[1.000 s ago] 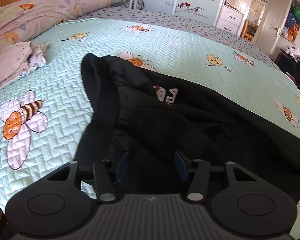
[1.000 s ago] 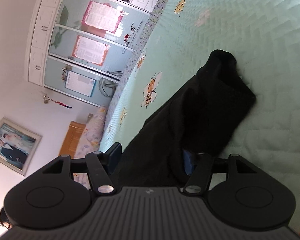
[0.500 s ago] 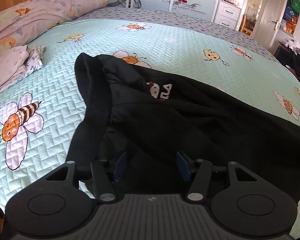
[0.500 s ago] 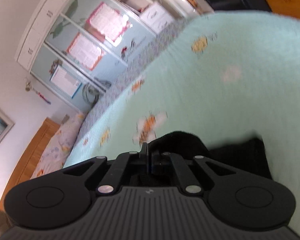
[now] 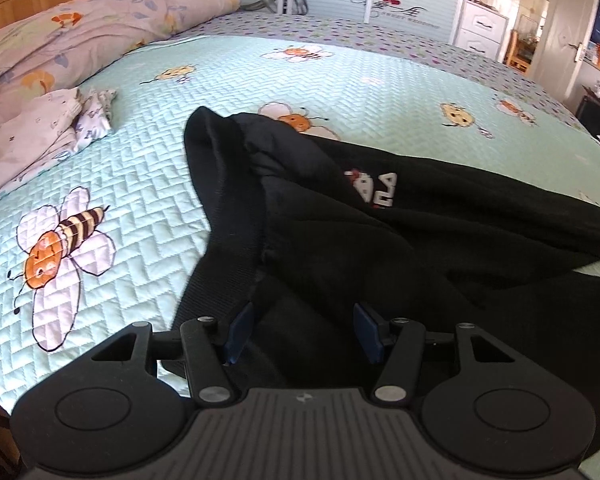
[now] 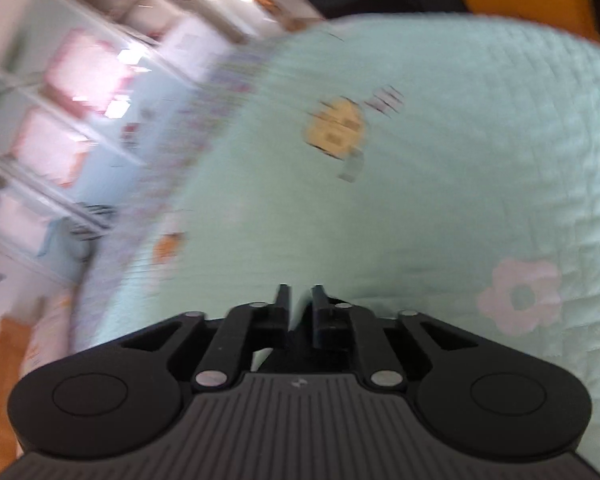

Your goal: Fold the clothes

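While right gripper [image 6: 300, 300] blurred, seemingly near-closed: left gripper [image 5: 302, 330] agape over black garment [image 5: 340, 248].

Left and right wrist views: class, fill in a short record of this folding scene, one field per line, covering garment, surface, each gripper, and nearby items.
garment: black fabric garment with white lettering, lying rumpled and unfolded
surface: mint green quilted bedspread with bee prints
left gripper: fingers open, with the garment's near edge between them
right gripper: fingers nearly together, nothing visible between them, over bare bedspread
right wrist view: motion-blurred, garment not seen
nearby: pale floral patterned pillow at the head end; small printed white cloth beside it
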The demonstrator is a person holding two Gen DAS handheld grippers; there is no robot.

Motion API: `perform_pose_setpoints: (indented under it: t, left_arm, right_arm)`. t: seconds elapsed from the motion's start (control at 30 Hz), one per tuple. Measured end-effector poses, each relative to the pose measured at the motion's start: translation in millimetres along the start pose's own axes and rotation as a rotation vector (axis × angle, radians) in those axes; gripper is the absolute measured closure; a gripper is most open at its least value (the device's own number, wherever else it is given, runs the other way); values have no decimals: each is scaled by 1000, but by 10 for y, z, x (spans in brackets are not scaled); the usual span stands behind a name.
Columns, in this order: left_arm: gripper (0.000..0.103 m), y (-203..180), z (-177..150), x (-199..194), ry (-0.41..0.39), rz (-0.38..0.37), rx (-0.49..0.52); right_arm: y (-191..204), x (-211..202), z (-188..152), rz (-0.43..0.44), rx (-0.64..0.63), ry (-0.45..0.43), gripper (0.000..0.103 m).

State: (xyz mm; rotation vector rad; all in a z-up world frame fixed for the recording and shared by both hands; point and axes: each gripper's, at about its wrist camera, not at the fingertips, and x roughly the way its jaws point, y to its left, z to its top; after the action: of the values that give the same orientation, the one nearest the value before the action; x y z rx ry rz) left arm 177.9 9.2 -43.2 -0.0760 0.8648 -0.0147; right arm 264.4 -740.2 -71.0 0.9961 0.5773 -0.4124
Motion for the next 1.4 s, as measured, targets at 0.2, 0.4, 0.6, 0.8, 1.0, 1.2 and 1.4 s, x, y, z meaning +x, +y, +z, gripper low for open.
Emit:
perform_pose_setpoints:
  t: [0.2, 0.4, 0.6, 0.8, 1.0, 1.2, 1.4]
  left_arm:
    - [44, 168, -43, -41, -17, -4, -31]
    - [43, 335, -85, -82, -35, -9, -63]
    - [42, 533, -290, -235, -58, 48, -46]
    - [42, 733, -338, -207, -116, 44, 40]
    - [43, 698, -332, -98, -203, -63, 341]
    - [43, 1083, -254, 80, -168, -313, 226]
    - [38, 1313, -296, 252, -139, -535, 150]
  right_arm:
    - [-549, -367, -71, 221, 250, -235, 52]
    - [-768, -1217, -508, 475, 177, -178, 47]
    - [-921, -2067, -1583, 588, 40, -103, 28]
    - [-1175, -2381, -2375, 630, 150, -69, 27]
    - [-1110, -2330, -2610, 601, 221, 4, 26]
    - [-958, -2359, -2680, 594, 197, 29, 26]
    - [-823, -2192, -2733, 555, 219, 69, 26]
